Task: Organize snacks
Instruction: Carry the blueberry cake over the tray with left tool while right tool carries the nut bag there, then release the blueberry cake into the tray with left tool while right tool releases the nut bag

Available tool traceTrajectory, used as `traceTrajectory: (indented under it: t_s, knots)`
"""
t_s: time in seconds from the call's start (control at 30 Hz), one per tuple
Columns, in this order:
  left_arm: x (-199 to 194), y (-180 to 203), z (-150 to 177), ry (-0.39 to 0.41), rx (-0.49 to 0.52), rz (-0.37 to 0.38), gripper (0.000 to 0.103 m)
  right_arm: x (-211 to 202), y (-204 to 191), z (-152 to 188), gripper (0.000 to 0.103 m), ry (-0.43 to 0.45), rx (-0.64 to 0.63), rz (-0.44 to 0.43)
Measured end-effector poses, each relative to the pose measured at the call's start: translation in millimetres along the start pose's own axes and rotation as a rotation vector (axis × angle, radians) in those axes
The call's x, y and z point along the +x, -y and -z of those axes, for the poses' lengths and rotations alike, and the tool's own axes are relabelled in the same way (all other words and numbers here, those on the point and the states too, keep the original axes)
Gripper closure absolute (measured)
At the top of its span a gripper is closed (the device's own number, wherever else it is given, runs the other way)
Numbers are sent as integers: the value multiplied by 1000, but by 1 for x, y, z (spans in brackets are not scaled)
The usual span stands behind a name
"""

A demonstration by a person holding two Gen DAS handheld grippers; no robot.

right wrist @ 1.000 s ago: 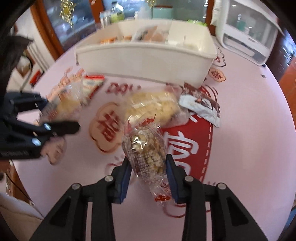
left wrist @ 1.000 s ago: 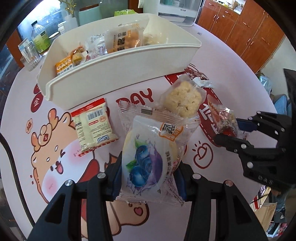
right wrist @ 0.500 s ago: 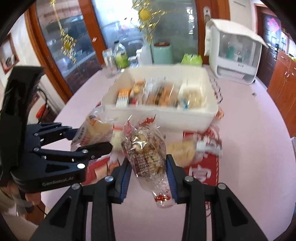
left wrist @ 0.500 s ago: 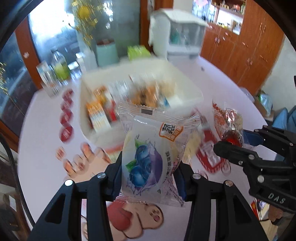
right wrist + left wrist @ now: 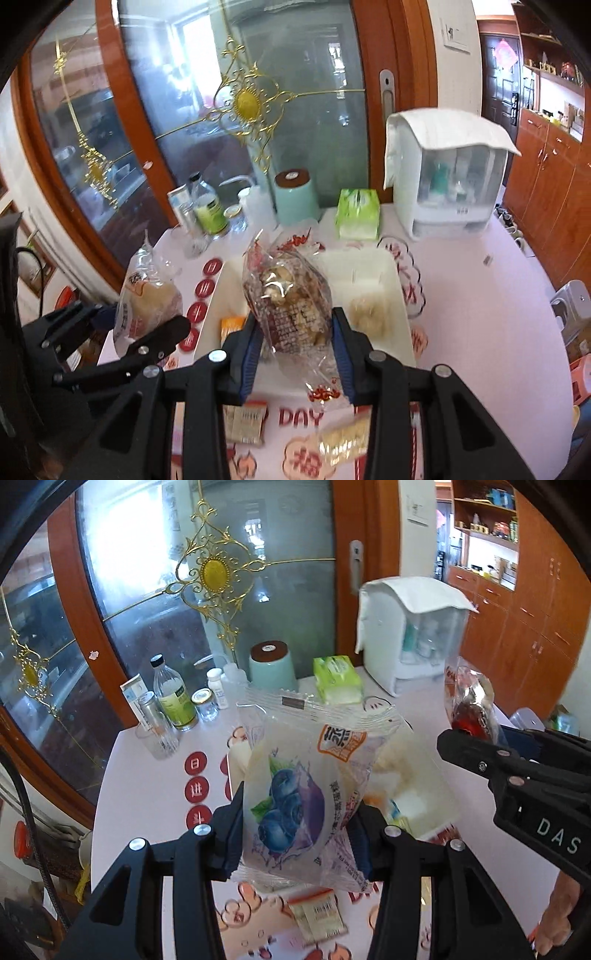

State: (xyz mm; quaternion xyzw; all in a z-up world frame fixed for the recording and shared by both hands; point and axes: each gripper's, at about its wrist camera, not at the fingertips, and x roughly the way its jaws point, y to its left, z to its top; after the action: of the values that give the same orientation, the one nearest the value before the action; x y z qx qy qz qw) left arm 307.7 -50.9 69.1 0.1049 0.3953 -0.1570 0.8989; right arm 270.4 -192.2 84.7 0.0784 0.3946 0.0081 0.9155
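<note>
The left gripper (image 5: pixel 295 834) is clamped on a clear packet with blueberries printed on it (image 5: pixel 303 794), its pads pressing both side edges, the packet standing upright above the table. The right gripper (image 5: pixel 295 350) pinches a clear bag of brown nutty snack (image 5: pixel 288 306) the same way, its red-tied tail hanging below the jaws. Both are held in the air over the near half of the white bin (image 5: pixel 388 266), which already holds an orange packet (image 5: pixel 232 325) and a pale round cake (image 5: pixel 365 314); the bin's far right part looks bare. Between the bin's near rim and the grippers lie a red-edged biscuit packet (image 5: pixel 245 421) and a yellow crumbly packet (image 5: pixel 343 443) on the pink tablecloth (image 5: pixel 498 314). Beyond the far rim stand bottles (image 5: pixel 210 210), a mint canister (image 5: pixel 295 195), a green tissue pack (image 5: pixel 358 214) and a white cabinet (image 5: pixel 447 177), close to the table's back edge. The cloth to the right of the bin is open.
</note>
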Motion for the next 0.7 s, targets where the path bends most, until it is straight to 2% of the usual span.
traceTrajectory:
  t_s: [0.1, 0.23, 0.6, 0.63, 0.67, 0.7]
  knots:
    - [26, -6, -9, -31, -24, -23, 57, 20, 0, -15, 66, -18, 1, 24]
    - [60, -7, -7, -72, -34, -48, 57, 54, 4, -16, 66, -79, 11, 40]
    - [125, -8, 19, -179, -36, -117, 55, 136, 5, 19, 65, -275, -27, 52]
    - [129, -8, 21, -191, -30, -123, 53, 141, 5, 22, 65, -293, -32, 49]
    - [133, -8, 24, -204, -24, -138, 44, 144, 5, 25, 65, -303, -40, 51]
    - [136, -10, 26, -215, -24, -162, 30, 148, 5, 28, 65, -313, -50, 60]
